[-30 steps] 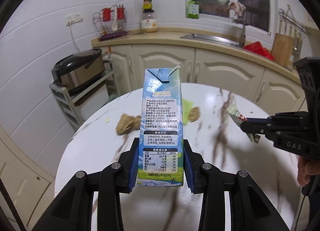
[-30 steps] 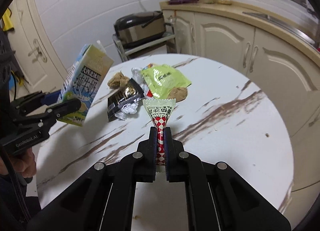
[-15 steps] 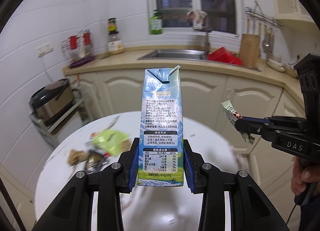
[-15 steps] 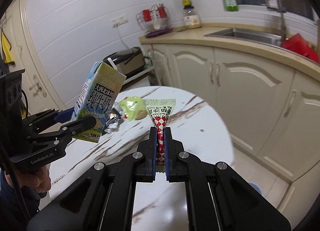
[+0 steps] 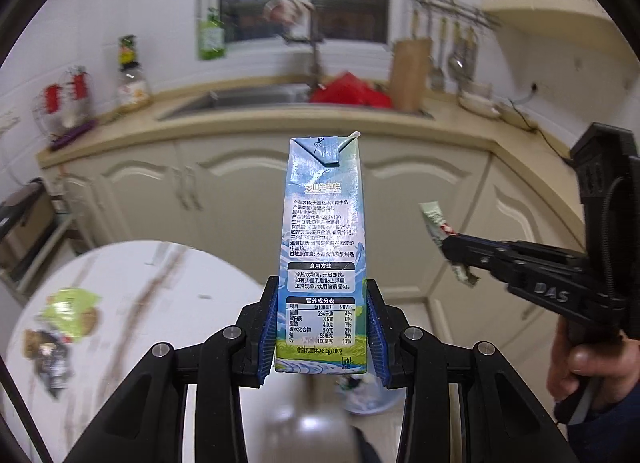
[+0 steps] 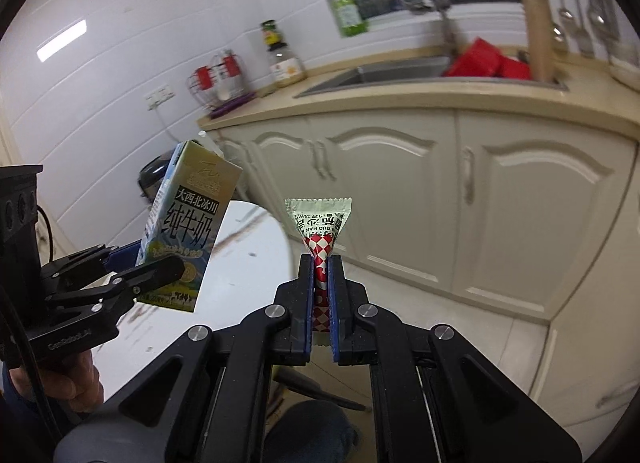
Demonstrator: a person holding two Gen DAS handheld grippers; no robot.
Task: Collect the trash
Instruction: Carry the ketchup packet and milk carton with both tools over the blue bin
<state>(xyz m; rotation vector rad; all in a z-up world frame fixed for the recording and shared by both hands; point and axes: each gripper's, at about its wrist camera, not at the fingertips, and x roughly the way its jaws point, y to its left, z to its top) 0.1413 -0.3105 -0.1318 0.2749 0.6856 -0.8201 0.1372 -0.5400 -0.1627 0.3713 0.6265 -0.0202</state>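
My left gripper (image 5: 320, 327) is shut on a blue and white milk carton (image 5: 322, 247) with a straw, held upright in the air past the table edge. The carton also shows in the right wrist view (image 6: 188, 223). My right gripper (image 6: 323, 295) is shut on a small red-and-white checked sauce packet (image 6: 319, 231), also held in the air; the packet shows in the left wrist view (image 5: 440, 231). A bin lined with a light bag (image 5: 368, 395) stands on the floor below the carton.
The round white marble table (image 5: 160, 303) lies to the left with a green wrapper (image 5: 72, 311) and a dark wrapper (image 5: 50, 359) on it. Cream cabinets (image 6: 440, 191) under a counter with a sink (image 5: 248, 99) stand ahead.
Both grippers have swung right, away from the table and toward the cabinets, still holding the carton and the packet. The bin on the floor has come into view.
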